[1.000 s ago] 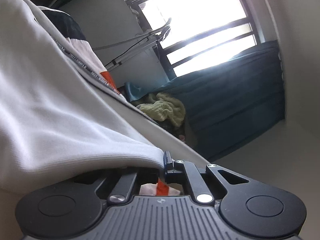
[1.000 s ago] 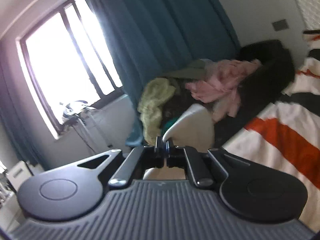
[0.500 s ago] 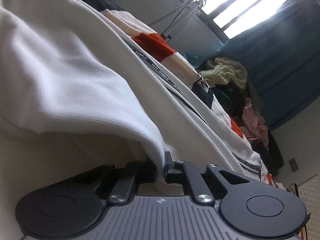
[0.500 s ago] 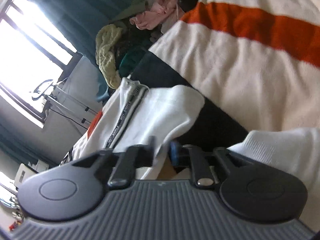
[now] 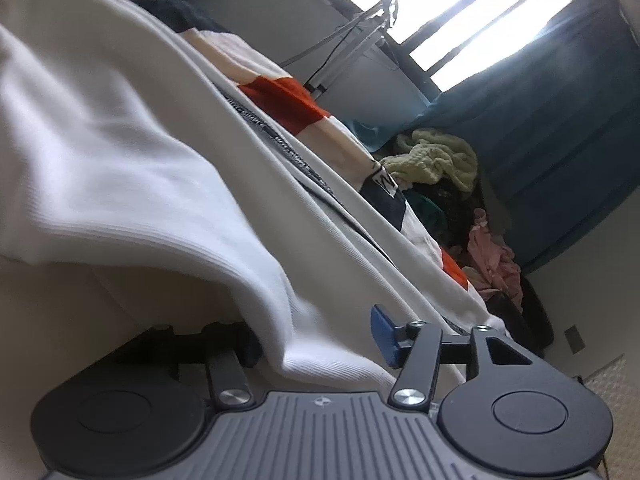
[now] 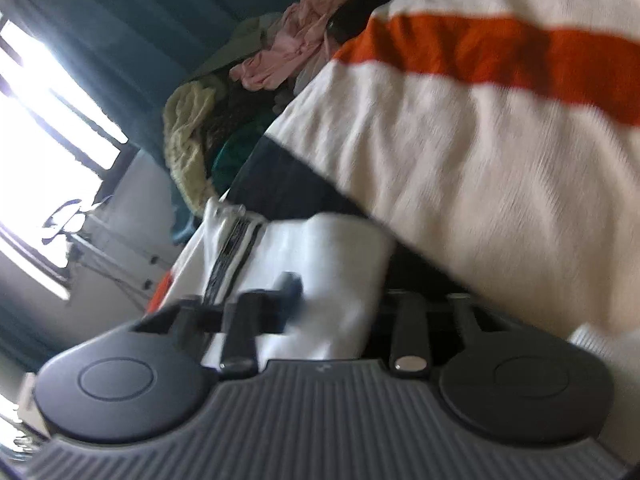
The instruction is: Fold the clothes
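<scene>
Cloth fills most of my left view: the white garment (image 5: pixel 120 160) lies spread on the striped blanket (image 5: pixel 288 96), and one thick fold of it drapes down into the left gripper (image 5: pixel 316 336). Those jaws have just been opening and now stand apart, with the fold loose between them and not pinched. On my right view, which is blurred, the right gripper (image 6: pixel 332 292) has just been closing its jaws around another white fold. One finger is hidden, so I cannot tell if it grips. Beyond, a pile of clothes (image 5: pixel 440 160) sits by the teal curtain (image 5: pixel 560 120).
</scene>
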Action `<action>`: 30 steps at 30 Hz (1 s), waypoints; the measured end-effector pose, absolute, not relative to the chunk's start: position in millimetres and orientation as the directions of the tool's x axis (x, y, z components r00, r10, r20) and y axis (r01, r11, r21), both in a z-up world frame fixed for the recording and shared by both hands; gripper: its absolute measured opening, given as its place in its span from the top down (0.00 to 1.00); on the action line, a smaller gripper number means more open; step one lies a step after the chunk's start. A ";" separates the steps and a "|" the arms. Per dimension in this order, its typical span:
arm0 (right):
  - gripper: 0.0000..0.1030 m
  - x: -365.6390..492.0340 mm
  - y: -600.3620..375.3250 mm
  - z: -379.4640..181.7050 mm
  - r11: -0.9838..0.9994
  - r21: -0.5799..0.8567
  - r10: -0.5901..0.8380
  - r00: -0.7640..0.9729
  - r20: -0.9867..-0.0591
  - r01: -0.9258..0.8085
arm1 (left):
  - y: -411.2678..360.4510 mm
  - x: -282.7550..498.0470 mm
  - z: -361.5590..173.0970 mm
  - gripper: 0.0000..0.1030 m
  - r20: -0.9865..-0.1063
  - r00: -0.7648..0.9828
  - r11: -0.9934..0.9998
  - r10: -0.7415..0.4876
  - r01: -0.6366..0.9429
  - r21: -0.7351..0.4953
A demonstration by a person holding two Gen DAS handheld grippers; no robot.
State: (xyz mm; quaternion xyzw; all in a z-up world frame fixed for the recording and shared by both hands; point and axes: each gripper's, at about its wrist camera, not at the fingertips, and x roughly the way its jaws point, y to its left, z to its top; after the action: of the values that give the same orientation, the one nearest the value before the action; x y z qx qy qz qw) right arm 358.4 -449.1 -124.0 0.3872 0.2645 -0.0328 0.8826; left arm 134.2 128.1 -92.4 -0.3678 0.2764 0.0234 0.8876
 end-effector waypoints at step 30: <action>0.17 190.3 -383.6 -10.9 0.975 0.218 0.139 0.874 -0.466 -0.039 | 28.5 37.1 -12.1 0.04 -0.460 0.888 0.983 0.001 -0.085 -0.161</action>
State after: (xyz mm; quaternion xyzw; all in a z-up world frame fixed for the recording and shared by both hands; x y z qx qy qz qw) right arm 190.3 -383.6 -10.9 0.1015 0.2471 0.0464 0.9626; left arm 37.1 28.5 -12.1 -0.0888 0.2357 0.0222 0.9675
